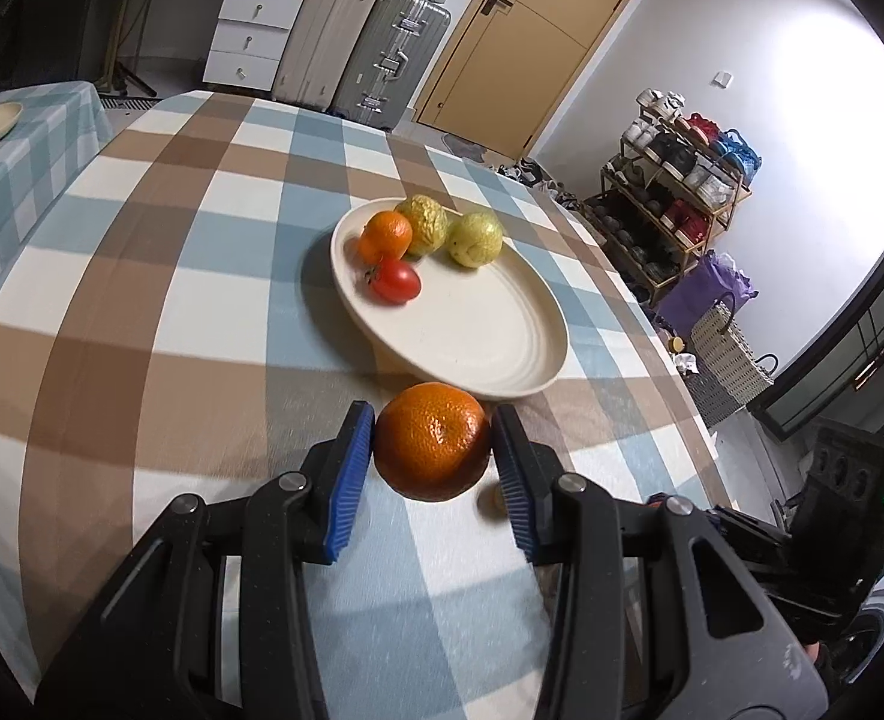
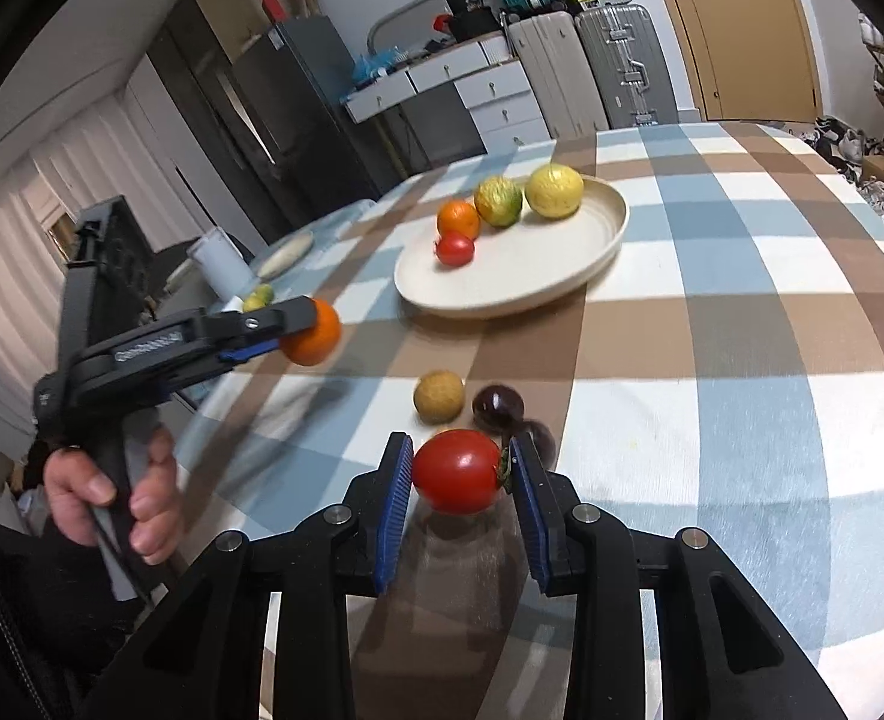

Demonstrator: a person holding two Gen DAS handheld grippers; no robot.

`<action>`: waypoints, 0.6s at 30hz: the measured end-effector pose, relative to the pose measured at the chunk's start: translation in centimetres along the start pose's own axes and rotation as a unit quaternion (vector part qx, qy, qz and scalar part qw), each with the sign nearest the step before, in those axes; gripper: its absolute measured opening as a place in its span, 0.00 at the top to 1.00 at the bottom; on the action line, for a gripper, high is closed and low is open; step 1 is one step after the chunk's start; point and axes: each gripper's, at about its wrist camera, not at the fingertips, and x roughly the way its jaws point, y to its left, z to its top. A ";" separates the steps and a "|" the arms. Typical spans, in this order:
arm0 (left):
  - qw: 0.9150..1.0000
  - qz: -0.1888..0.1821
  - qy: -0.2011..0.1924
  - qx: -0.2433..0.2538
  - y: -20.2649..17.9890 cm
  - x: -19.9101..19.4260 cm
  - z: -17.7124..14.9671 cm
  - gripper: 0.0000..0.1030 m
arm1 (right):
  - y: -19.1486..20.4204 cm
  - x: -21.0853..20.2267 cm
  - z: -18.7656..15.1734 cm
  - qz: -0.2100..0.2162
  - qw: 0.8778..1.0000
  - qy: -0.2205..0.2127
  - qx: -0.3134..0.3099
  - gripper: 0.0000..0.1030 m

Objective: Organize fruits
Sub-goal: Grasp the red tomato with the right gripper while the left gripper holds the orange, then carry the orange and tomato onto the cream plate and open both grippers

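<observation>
Left wrist view: left gripper (image 1: 432,441), ribbed blue pads pressed against a round, dimpled orange (image 1: 432,441), held just before the rim of a shallow cream oval plate (image 1: 490,336) on the checked tablecloth (image 1: 172,300). Right wrist view: right gripper (image 2: 460,471) clamped on a glossy red tomato (image 2: 457,471), above the cloth near a tan round fruit (image 2: 438,396) and a dark shiny fruit (image 2: 498,404). On the plate: a small orange (image 1: 389,233), two knobbly yellow-green fruits (image 1: 475,238), another tomato (image 1: 395,280).

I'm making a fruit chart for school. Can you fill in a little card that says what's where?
left gripper: shut on orange
right gripper: shut on red tomato
plate: holds small orange, small tomato, two yellow-green fruits
loose on tablecloth: tan round fruit, two dark fruits
</observation>
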 end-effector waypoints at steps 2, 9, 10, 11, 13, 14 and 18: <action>1.000 0.000 0.000 0.000 -0.1 0.5 0.7 0.63 | -0.1 -0.3 0.7 0.006 1.000 -0.009 0.002 0.67; 1.000 0.001 0.009 -0.003 -0.5 2.4 3.4 0.63 | -0.9 -0.7 3.9 0.022 0.999 -0.033 0.011 0.67; 1.000 0.002 0.009 0.000 -0.7 2.8 3.8 0.63 | -1.1 -0.6 4.7 0.027 0.999 -0.037 0.015 0.67; 1.000 0.002 0.009 0.002 -0.8 3.1 4.1 0.63 | -1.2 -0.4 5.4 0.030 0.999 -0.039 0.016 0.67; 1.000 0.006 0.010 0.006 -1.0 3.9 4.6 0.63 | -1.5 0.4 7.0 0.043 0.998 -0.031 0.020 0.67; 1.000 0.008 0.012 0.006 -1.0 4.4 4.9 0.63 | -1.7 0.9 7.6 0.047 0.998 -0.026 0.023 0.67; 1.000 0.006 0.012 0.003 -0.9 5.9 5.6 0.63 | -2.1 3.2 10.4 0.056 0.998 -0.015 0.022 0.67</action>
